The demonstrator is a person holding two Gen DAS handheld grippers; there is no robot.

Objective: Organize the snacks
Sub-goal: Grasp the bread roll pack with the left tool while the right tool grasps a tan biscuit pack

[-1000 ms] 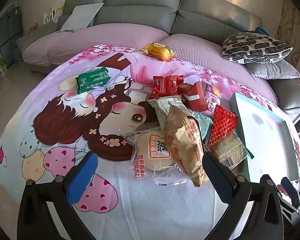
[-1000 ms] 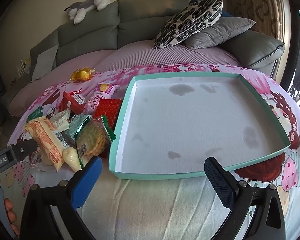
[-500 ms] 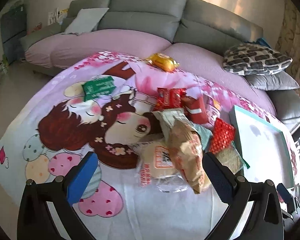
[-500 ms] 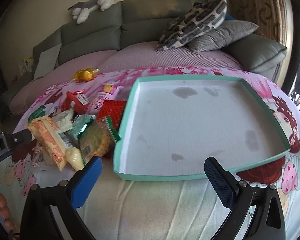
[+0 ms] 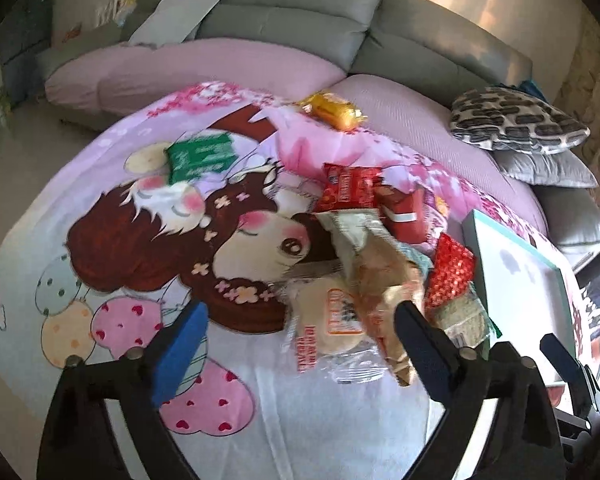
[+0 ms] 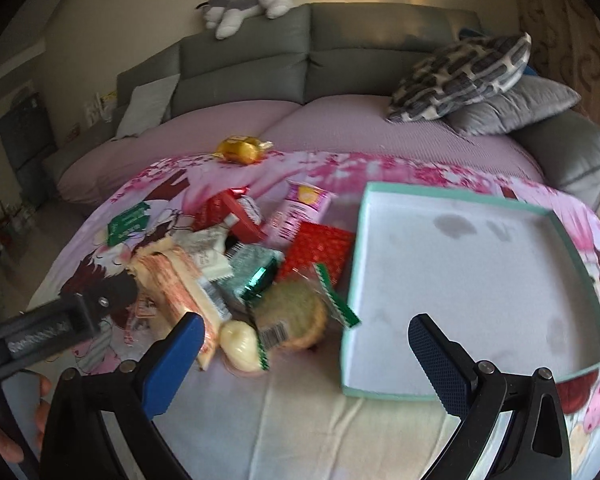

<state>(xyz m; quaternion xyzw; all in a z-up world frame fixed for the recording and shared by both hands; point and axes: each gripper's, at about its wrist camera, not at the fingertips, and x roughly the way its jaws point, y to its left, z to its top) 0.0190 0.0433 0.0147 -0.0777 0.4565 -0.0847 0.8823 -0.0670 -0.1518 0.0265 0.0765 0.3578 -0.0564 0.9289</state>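
Snacks [image 6: 236,280] piled on cartoon sheet [image 5: 140,240], just L of teal tray [image 6: 460,280]. L gripper [image 5: 300,344] jaws just been closing, still spread, nothing pinched. R gripper [image 6: 304,352] spread, empty, over tray's near edge.

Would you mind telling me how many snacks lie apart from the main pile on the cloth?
2. The green packet lies alone on the cloth left of the pile, and the yellow-wrapped snack sits at the cloth's far edge by the sofa. Others may hide behind the pile.
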